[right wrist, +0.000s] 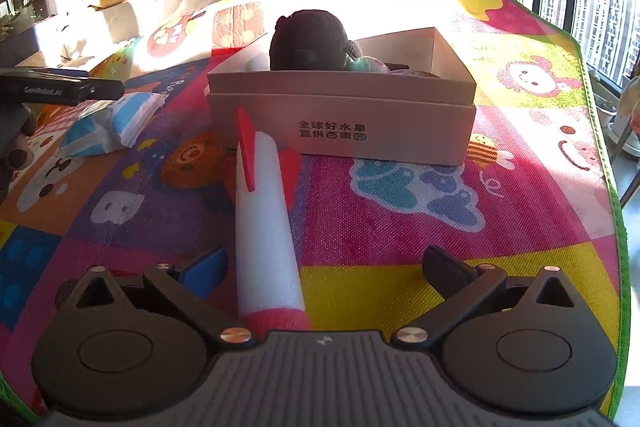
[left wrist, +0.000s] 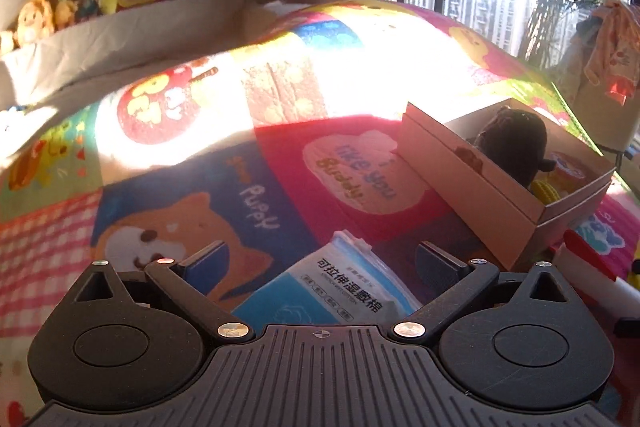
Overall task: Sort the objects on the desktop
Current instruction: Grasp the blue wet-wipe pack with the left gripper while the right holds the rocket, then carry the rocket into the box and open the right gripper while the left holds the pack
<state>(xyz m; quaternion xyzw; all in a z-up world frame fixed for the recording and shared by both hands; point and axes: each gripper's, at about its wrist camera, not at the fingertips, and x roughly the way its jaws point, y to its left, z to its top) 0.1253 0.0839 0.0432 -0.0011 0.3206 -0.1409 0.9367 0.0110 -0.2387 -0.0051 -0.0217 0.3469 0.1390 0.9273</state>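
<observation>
Wipes pack point(left wrist: 340, 291): near end hidden under left gripper body, small print unreadable. Foam rocket point(right wrist: 266, 227): nose tucked under right gripper body; in left view just a sliver, cut by right edge. Box point(right wrist: 360, 99): wall hides lower part of dark plush point(right wrist: 308, 43), stuff behind it too cramped to identify. Mat point(left wrist: 360, 75) middle blown out by sun, pattern gone. Shelf plushies point(left wrist: 60, 7) blurry.
</observation>
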